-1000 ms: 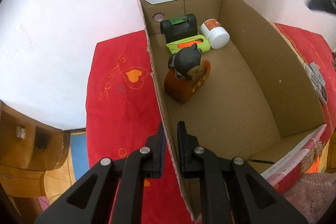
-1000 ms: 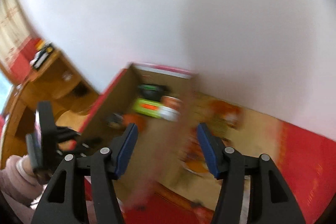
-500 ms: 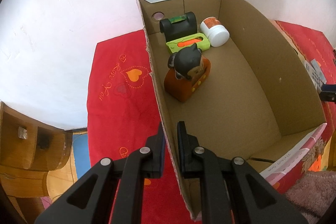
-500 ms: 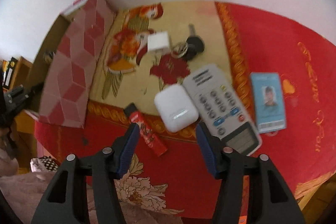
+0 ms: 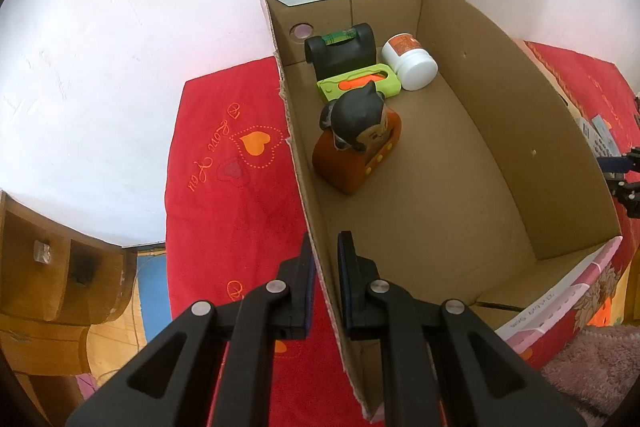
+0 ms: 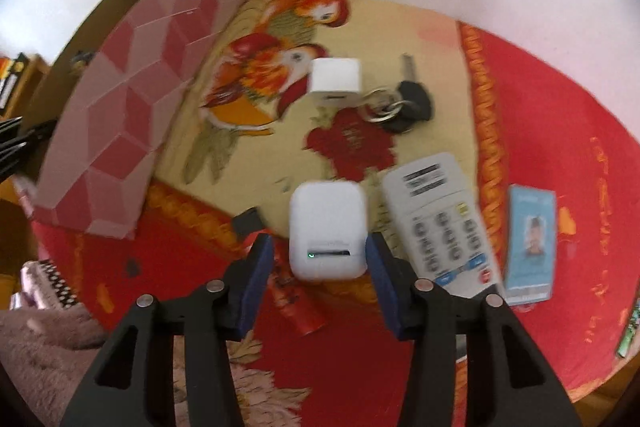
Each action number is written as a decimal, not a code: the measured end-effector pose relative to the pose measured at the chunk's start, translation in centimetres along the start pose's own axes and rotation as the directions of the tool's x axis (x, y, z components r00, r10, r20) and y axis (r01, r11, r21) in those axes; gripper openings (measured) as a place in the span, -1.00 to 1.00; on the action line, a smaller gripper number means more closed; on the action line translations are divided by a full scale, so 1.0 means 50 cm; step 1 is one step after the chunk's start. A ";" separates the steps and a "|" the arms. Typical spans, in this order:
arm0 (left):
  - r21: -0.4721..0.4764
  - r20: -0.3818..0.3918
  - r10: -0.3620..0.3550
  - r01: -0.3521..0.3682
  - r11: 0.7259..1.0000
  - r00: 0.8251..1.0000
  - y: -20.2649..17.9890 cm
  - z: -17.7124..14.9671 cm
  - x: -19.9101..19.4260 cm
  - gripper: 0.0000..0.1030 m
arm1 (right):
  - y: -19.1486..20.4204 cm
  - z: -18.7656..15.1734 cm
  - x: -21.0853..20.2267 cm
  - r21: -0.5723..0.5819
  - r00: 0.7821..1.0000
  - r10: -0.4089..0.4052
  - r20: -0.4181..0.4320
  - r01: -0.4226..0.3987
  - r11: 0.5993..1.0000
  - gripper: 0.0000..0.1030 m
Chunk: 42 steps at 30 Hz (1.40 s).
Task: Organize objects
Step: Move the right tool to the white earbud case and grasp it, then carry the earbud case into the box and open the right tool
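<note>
In the left wrist view the left claw (image 5: 323, 277) is clamped on the near side wall of the open cardboard box (image 5: 516, 131), one finger outside and one inside, the wall pinched between the pads. The box's long axis runs away from the camera toward the white wall. At its far end lie a black spirit level (image 5: 340, 53), a lime-green and orange cutter (image 5: 358, 83) lying crosswise, and a white jar (image 5: 410, 63) on its side, its lid toward the camera. Nearer stands an orange figurine (image 5: 356, 151) with a black-haired head. The box rests on a red cloth (image 5: 224, 155) stitched with "Love You" beside a heart. In the right wrist view the right claw (image 6: 320, 259) points down with its jaws, which have just been closing, standing either side of a white earbud case (image 6: 327, 231); whether the pads touch it I cannot tell. The case lies on the cloth, its green light toward the camera. Just beside it lies a grey keypad (image 6: 440, 223), lengthwise, then a blue ID card (image 6: 530, 243). Farther off are a white charger cube (image 6: 335, 81) and a black key (image 6: 408, 103). A red tube (image 6: 298, 301) lies under the left finger.
</note>
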<state>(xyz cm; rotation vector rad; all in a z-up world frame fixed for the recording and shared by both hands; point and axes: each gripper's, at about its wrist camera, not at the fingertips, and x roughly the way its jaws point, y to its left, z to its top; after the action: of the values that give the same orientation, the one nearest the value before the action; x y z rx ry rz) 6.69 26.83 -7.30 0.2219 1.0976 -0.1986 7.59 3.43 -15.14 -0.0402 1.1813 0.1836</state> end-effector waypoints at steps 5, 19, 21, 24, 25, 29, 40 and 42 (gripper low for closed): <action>0.001 0.000 0.001 -0.001 1.000 1.000 0.000 0.001 0.001 -0.82 | -0.011 0.011 0.016 0.040 1.000 -0.010 -0.008 0.010 0.999 -0.03; -0.003 0.001 0.008 -0.008 1.000 1.000 0.001 0.005 0.005 -0.82 | 0.023 0.021 0.043 -0.024 0.997 -0.074 0.010 0.074 0.997 -0.10; -0.005 0.000 0.008 -0.008 1.000 1.000 0.001 0.005 0.005 -0.82 | 0.025 0.017 0.027 -0.015 0.998 -0.056 0.023 0.056 0.998 -0.10; -0.003 0.002 0.011 -0.011 1.000 1.000 0.000 0.006 0.005 -0.82 | 0.024 0.028 -0.010 -0.018 0.998 -0.040 0.053 0.041 0.999 -0.10; -0.001 0.003 0.013 -0.013 1.000 1.000 -0.001 0.006 0.005 -0.82 | 0.029 0.033 -0.022 -0.026 0.997 -0.040 0.065 0.042 0.999 -0.10; -0.001 0.007 0.021 -0.021 1.000 1.000 -0.004 0.007 0.004 -0.82 | 0.064 0.064 -0.080 -0.066 0.992 -0.006 0.128 0.014 0.998 -0.10; -0.013 0.016 0.020 -0.020 1.000 1.000 -0.002 0.005 -0.001 -0.82 | 0.275 0.161 -0.160 -0.306 0.960 0.244 0.141 -0.192 0.933 -0.10; -0.015 0.019 0.019 -0.019 1.000 1.000 -0.001 0.005 -0.002 -0.82 | 0.316 0.171 -0.134 -0.359 0.967 0.235 0.098 -0.186 0.915 -0.10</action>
<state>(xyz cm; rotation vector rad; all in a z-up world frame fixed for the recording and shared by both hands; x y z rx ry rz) 6.85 26.71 -7.12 0.2171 1.0775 -0.1757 10.37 19.26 -4.68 -0.2081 1.0003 0.5783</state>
